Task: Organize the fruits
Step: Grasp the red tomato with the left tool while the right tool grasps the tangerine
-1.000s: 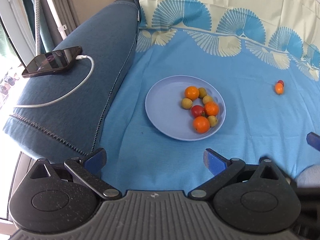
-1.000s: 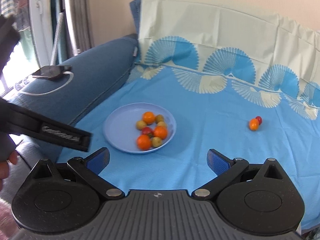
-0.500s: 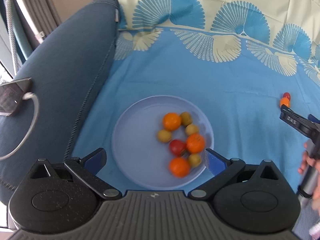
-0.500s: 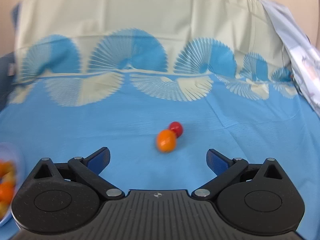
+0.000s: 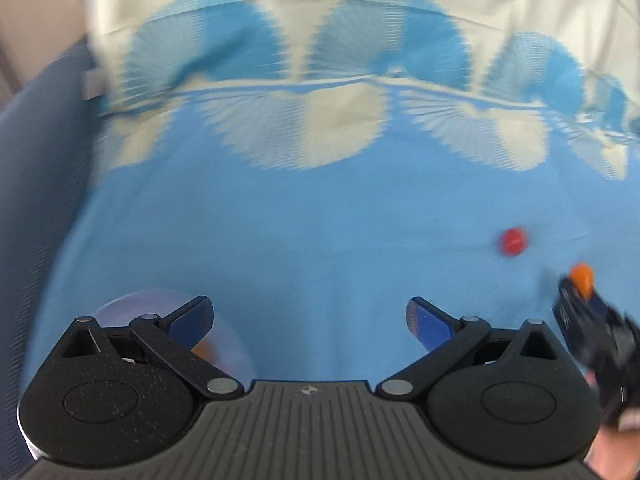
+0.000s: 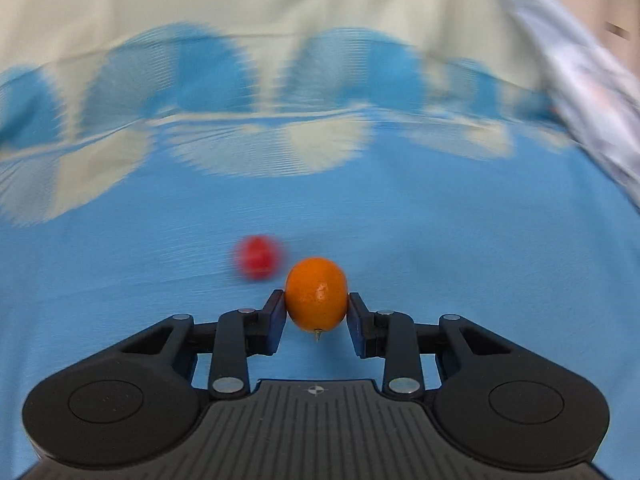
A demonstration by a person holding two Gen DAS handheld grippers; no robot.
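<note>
My right gripper [image 6: 316, 308] has its jaws closing on a small orange fruit [image 6: 316, 293], and both blue pads touch its sides. A red fruit [image 6: 258, 257] lies on the blue cloth just left of and beyond it. In the left wrist view the same orange fruit [image 5: 582, 278] shows at the far right in the right gripper [image 5: 580, 300], with the red fruit [image 5: 513, 241] to its left. My left gripper [image 5: 308, 316] is open and holds nothing. The pale blue plate [image 5: 168, 300] peeks out behind the left finger, with a bit of orange fruit on it.
A blue cloth [image 5: 300, 240] with cream fan patterns covers the seat and runs up the backrest. A dark blue sofa arm [image 5: 36, 160] rises on the left. A person's hand [image 5: 612, 452] shows at the lower right corner of the left wrist view.
The right gripper dropped toward the lone orange fruit and its jaws went from wide apart to pressed on it. The left gripper swept right, so the plate slid to its lower left.
</note>
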